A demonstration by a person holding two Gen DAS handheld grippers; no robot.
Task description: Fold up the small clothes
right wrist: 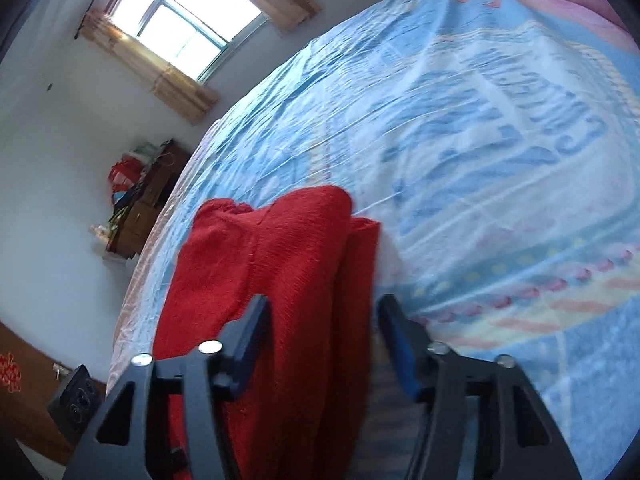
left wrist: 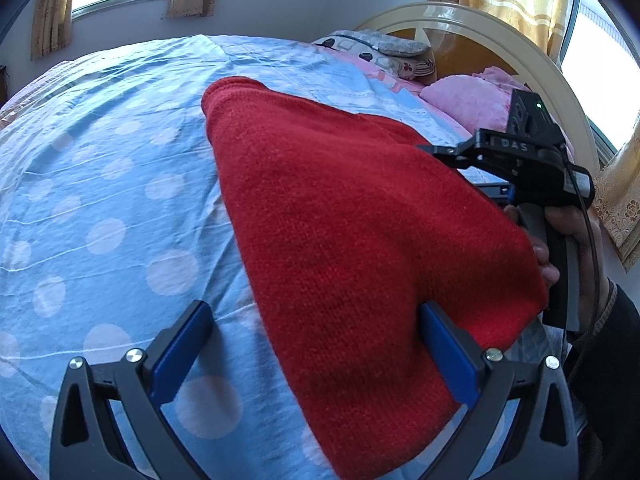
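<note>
Both grippers, left gripper (left wrist: 316,350) and right gripper (right wrist: 324,338), are standing wide open, holding nothing, so pressing the red knit garment (left wrist: 340,220) flat on the bed (left wrist: 100,184) is helping.

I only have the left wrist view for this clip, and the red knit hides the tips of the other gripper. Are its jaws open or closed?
Observer: Open. In the right wrist view the right gripper has its jaws spread, with the red knit lying between them and not clamped.
Operator: Is the knit a single layer there?
Observer: No. A second folded layer shows along its right edge.
Operator: Is there anything beyond the far side of the bed?
Observer: A brown dresser with clutter on top stands against the white wall.
</note>
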